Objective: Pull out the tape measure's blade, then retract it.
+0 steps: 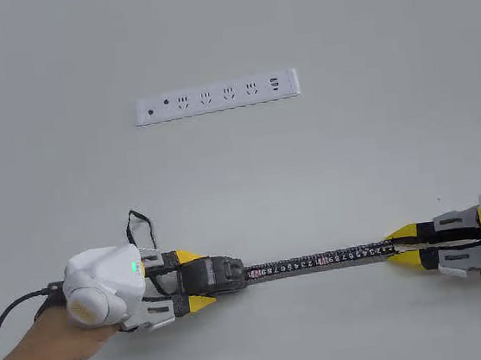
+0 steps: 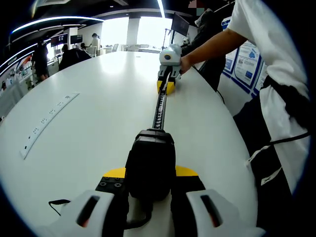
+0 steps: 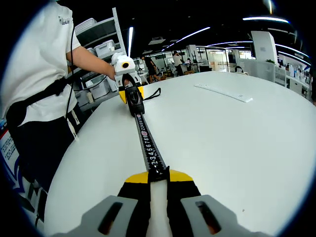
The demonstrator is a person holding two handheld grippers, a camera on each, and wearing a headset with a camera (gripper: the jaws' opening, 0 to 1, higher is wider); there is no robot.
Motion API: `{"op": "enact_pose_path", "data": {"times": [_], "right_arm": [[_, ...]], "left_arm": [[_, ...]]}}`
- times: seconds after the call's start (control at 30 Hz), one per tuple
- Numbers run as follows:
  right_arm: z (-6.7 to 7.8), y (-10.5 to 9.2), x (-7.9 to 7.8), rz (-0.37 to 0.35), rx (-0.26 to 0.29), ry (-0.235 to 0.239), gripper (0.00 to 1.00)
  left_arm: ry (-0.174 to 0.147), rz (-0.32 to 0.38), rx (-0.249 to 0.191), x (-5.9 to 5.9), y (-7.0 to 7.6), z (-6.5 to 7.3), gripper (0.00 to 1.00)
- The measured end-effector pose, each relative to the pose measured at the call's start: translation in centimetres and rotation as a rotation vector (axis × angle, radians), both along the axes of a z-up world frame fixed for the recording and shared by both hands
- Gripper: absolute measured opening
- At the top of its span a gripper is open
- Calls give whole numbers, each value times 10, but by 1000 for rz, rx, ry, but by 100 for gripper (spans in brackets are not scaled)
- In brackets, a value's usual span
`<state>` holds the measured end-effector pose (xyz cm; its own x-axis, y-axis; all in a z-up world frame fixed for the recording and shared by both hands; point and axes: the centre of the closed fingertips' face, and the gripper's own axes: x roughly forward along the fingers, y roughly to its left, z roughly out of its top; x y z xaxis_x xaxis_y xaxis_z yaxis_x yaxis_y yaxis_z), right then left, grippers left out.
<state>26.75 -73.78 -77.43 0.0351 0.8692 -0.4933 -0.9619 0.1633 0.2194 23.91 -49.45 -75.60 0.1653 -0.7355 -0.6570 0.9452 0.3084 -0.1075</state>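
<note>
The black tape measure case [image 1: 216, 274] lies on the white table, clamped between the yellow-tipped jaws of my left gripper [image 1: 193, 280]. In the left gripper view the case [image 2: 150, 163] sits between the jaws, and the left gripper [image 2: 150, 173] is shut on it. The dark numbered blade [image 1: 319, 260] runs rightward along the table to my right gripper [image 1: 402, 246]. In the right gripper view the blade [image 3: 146, 143] ends between the jaws of the right gripper [image 3: 158, 176], which pinches its tip. The case [image 3: 133, 102] shows far off there.
A white power strip [image 1: 216, 96] lies flat farther back on the table. A black wrist strap loop [image 1: 139, 226] trails from the case beside my left gripper. A cable [image 1: 8, 315] runs off the left gripper toward the table's near edge.
</note>
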Motion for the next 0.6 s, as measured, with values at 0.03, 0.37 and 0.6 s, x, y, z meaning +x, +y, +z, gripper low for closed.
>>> {"op": "enact_pose_path", "data": {"times": [0.03,0.37,0.6], "right_arm": [[0,0,0,0,-1,0,8],[-1,-3,2,0,-4,-4,9],[0,-8,1,-1,-9,-1,9]], "left_arm": [[-1,-2,1,0,0,0,28],[-1,-5,7,0,0,-1,28],[-2,-4,7,-1,0,-1,29]]}}
